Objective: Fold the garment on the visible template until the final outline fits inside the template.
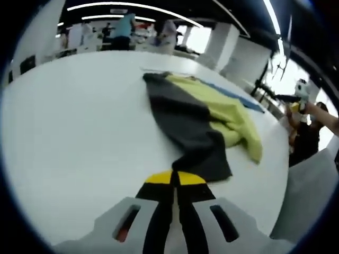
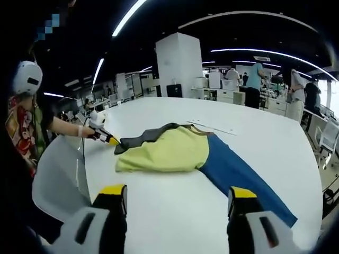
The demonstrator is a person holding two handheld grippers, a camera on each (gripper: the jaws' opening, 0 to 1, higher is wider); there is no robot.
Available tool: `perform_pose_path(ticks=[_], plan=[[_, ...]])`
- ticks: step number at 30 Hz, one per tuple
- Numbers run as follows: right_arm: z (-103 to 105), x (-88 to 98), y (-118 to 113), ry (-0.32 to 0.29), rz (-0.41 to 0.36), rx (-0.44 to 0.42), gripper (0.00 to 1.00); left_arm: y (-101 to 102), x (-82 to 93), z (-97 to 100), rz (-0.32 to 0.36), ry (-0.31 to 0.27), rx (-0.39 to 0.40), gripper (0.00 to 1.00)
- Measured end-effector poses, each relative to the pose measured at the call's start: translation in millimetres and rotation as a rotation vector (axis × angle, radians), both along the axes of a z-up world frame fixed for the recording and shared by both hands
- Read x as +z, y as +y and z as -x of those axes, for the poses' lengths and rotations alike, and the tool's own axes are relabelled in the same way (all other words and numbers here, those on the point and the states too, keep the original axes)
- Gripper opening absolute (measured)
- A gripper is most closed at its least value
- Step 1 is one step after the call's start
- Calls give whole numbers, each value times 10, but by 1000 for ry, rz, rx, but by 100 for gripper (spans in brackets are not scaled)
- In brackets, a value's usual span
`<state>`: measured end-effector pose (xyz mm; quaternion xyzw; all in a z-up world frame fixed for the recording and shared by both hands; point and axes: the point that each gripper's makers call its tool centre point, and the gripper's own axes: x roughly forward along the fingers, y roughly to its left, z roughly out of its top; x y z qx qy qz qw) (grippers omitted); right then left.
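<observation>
Right gripper view, across the white desk (image 2: 254, 137): the garment (image 2: 175, 151) lies near the middle of the desk, a yellow-green body with a dark grey part along its far edge and a blue part running from it toward my right claw (image 2: 174, 203). I see my right claw's two yellow-tipped jaws spread wide, rising well apart at the near edge of the desk, touching nothing and short of the garment. At the garment's left end, the left claw (image 2: 109, 139) meets the dark grey corner, held out by a person's hand (image 2: 95, 125) from beyond the desk's edge; a person in a patterned shirt (image 2: 24, 124) stands there beside a grey chair back (image 2: 55, 174).

In the left gripper view, I see my left claw (image 1: 174, 179) with its jaws pressed together on the near tip of the garment's (image 1: 196, 116) dark grey part, which runs away from the claw across the desk (image 1: 74, 132), the yellow-green fabric bunched beside it and a strip of blue showing beyond that. Whether the blue is garment or template I cannot tell. A thin pale line lies on the desk just past the garment's far end. Beyond the desk, several people (image 2: 254, 79) stand among office desks and white pillars (image 2: 177, 63).
</observation>
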<state>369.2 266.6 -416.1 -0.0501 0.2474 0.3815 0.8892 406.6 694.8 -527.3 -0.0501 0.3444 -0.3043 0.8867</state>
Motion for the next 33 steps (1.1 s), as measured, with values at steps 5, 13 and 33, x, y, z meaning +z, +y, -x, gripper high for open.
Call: perform_pose_path(ticks=[5, 13, 33], plan=[[14, 0, -2, 0, 5, 0, 76, 107, 174, -69, 52, -17, 64, 0], [11, 21, -17, 4, 12, 7, 74, 435, 410, -201, 62, -74, 146, 0], [64, -41, -52, 52, 38, 4, 71, 1503, 581, -855, -39, -133, 321, 0]])
